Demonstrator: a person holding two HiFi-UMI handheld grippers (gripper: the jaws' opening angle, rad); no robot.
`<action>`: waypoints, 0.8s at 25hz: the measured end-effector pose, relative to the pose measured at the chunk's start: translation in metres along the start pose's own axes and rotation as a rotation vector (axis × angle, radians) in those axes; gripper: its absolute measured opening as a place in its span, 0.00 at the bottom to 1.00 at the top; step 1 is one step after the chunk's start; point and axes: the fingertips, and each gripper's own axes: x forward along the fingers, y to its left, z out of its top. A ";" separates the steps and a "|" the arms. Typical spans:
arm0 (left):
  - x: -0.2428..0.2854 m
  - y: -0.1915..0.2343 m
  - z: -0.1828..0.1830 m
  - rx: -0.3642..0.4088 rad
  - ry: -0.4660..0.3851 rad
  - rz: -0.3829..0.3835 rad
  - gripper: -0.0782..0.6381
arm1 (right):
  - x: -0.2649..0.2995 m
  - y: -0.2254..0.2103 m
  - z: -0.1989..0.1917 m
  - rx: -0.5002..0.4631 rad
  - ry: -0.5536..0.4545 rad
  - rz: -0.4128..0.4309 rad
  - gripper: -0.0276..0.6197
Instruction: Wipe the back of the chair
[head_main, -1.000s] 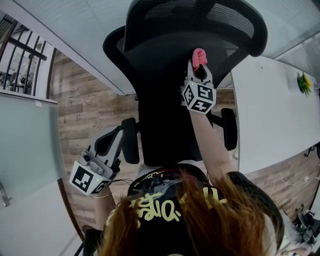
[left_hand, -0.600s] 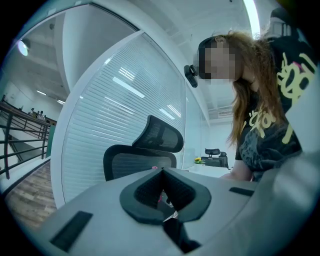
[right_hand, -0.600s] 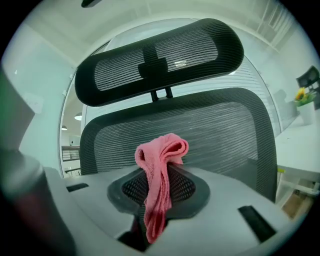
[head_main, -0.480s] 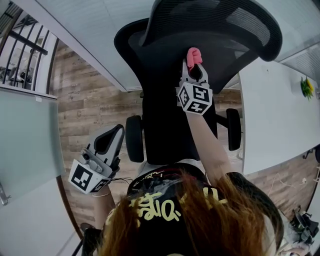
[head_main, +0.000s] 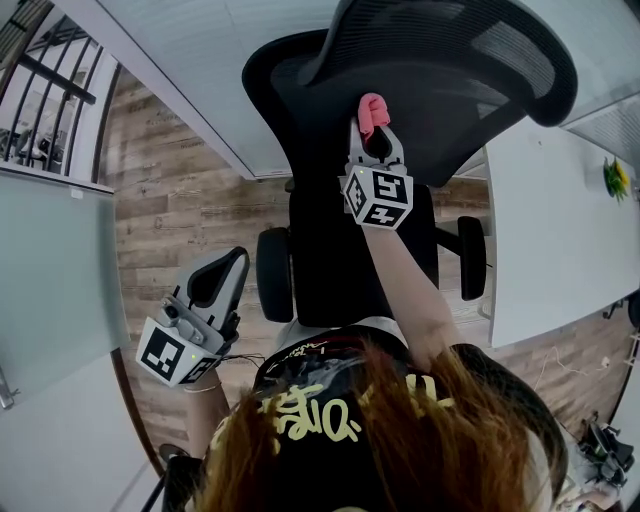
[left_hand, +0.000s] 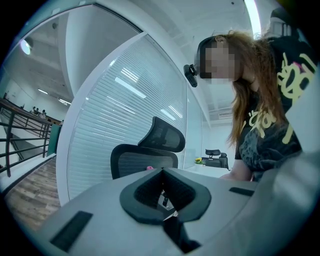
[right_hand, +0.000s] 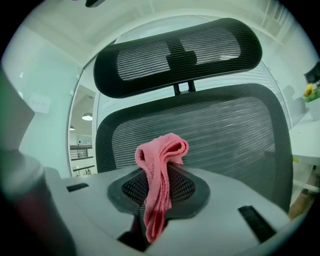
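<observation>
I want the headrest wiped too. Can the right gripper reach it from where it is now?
Probably yes. The right gripper, shut on the pink cloth, faces the mesh backrest, and the headrest sits just above, with nothing between them.

Office, open-plan look.
- Black mesh office chair (right_hand: 225, 130) with headrest, fills centre of right gripper view.
- Long white bench (head_main: 560, 230) at right of head view; small yellow-green plant (head_main: 613, 180) at its far right edge.
- Glazed partition with slatted blinds (left_hand: 115, 105), centre left of left gripper view.
- Second office chair (left_hand: 213, 152) far behind.
- Wood-plank floor (head_main: 180, 200); black railing (head_main: 50, 100) upper left.
</observation>
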 end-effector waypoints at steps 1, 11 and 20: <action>-0.002 0.001 -0.001 -0.001 0.002 0.002 0.10 | 0.001 0.004 -0.001 -0.001 0.000 0.007 0.15; -0.020 0.013 0.001 0.005 0.004 0.007 0.10 | 0.008 0.048 -0.010 -0.006 0.006 0.069 0.15; -0.035 0.024 -0.003 -0.005 0.007 0.008 0.10 | 0.014 0.085 -0.020 -0.012 0.022 0.120 0.15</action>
